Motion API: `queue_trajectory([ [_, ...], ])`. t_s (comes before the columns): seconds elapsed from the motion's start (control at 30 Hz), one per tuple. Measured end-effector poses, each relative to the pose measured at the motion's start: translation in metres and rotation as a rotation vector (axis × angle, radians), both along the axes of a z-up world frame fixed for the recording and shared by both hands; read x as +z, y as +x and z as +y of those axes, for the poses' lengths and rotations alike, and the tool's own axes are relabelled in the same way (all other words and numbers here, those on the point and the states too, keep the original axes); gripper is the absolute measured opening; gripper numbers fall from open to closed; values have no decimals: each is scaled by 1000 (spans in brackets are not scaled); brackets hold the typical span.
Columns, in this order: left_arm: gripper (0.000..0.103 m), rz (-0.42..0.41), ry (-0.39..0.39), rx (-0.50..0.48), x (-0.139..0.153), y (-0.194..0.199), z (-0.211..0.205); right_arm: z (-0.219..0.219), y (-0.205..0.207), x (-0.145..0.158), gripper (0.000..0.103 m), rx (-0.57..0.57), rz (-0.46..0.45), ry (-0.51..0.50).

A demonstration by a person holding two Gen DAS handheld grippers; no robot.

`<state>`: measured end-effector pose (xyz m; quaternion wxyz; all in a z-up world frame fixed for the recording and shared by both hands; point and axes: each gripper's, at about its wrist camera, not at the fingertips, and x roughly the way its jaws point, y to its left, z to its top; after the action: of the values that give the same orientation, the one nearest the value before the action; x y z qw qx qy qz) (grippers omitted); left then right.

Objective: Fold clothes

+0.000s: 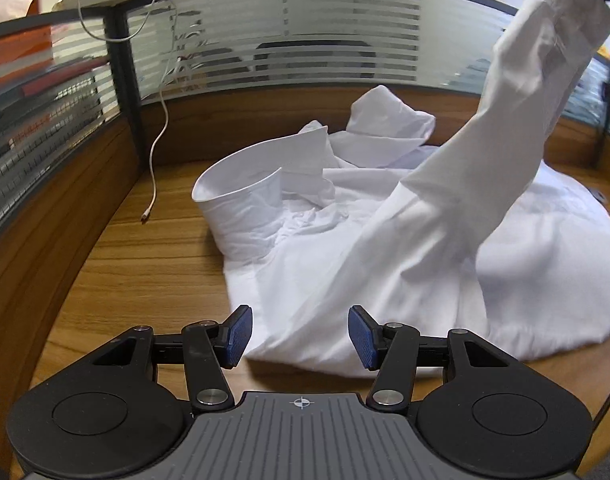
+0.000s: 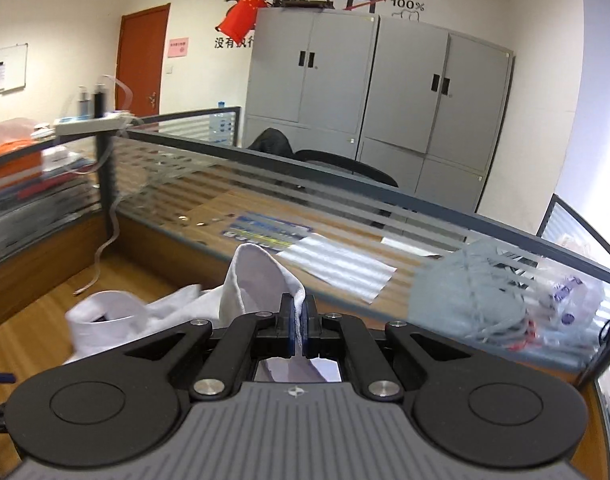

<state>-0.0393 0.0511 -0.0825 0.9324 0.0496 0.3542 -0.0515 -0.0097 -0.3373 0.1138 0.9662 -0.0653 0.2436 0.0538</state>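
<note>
Left tool (image 1: 300, 334) half open, empty, just short of shirt (image 1: 385, 264) hem. Shirt crumpled on counter (image 1: 145, 264), collar (image 1: 241, 196) toward partition (image 1: 289, 40). Sleeve (image 1: 517, 92) raised above shirt, cuff (image 2: 265, 280) pinched in clamped right tool (image 2: 299, 332). Advice: draw sleeve taut, lay across shirt body; pin hem with left tool first.

I see a white dress shirt (image 1: 385, 264) lying crumpled on the wooden desk (image 1: 145, 272), its stiff collar (image 1: 241, 196) standing up at the left. One long sleeve (image 1: 485, 128) is lifted off the heap, stretched up to the right, its cuff (image 1: 577, 12) topmost and blurred.
</note>
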Motion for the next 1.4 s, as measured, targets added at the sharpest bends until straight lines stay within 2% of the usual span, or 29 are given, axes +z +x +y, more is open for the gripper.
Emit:
queue_trajectory([
  [0.13,58,19,12,80,0,7,-22,-56,67,-26,3,-10,101,73],
  [0.27,63,29,34,153,2,8,-40,-92,127,-78,3,-37,231,148],
  [0.47,65,56,37,206,6,8,-67,-101,185,-152,4,-31,395,119],
  [0.67,66,83,29,182,5,22,-69,-98,205,-199,7,-61,453,54],
  [0.7,66,87,21,172,6,25,-65,-97,203,-200,8,-63,451,43],
  [0.87,66,103,-13,125,9,44,-39,-89,169,-187,51,-77,394,6],
  [0.93,65,118,-20,94,9,54,-22,-83,152,-176,53,-97,357,-55],
  [1.0,65,131,-35,47,9,64,-6,-75,129,-168,53,-101,355,-45],
  [1.13,62,184,-96,-65,5,88,22,-58,85,-159,53,-75,410,87],
  [1.17,58,205,-122,-93,4,94,27,-52,74,-159,53,-67,420,120],
  [1.3,58,289,-206,-212,-3,115,44,-17,31,-168,53,-37,461,268],
  [1.4,58,332,-211,-290,-11,126,47,19,8,-182,53,-49,481,270],
])
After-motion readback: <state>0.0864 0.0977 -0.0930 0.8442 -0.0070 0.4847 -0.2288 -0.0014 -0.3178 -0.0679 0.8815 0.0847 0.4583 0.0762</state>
